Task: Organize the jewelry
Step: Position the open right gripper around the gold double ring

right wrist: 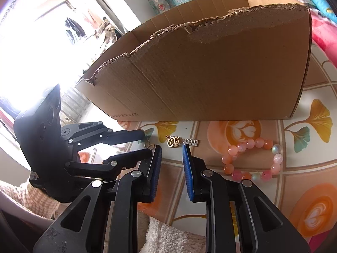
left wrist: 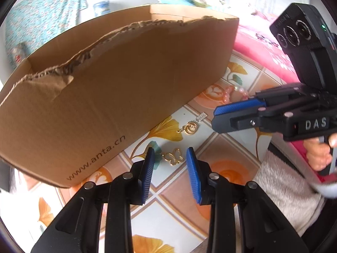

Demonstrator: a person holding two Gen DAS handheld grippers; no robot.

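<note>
A gold butterfly charm (left wrist: 174, 156) lies flat on the patterned tablecloth (left wrist: 221, 147), right between the fingertips of the left gripper (left wrist: 171, 152). The 2 blue pads stand apart on either side of it without pressing it, so the gripper is partly open and holds nothing. Just beyond the butterfly lies a gold ring-shaped charm (left wrist: 189, 129), with a small silver comb-like piece (left wrist: 202, 117) at its far end. Further right a bracelet of pink and pearl beads (right wrist: 252, 160) rests on the cloth.

The right gripper (right wrist: 171, 147) hovers in front of the ring-shaped charm, its jaws a narrow gap apart and empty; the charm lies just ahead of its tips, not between them. A hand (left wrist: 320, 151) grips its handle.

Behind all the jewelry stands a cardboard box (left wrist: 118, 88) with a torn upper edge, well within reach of both tools.
</note>
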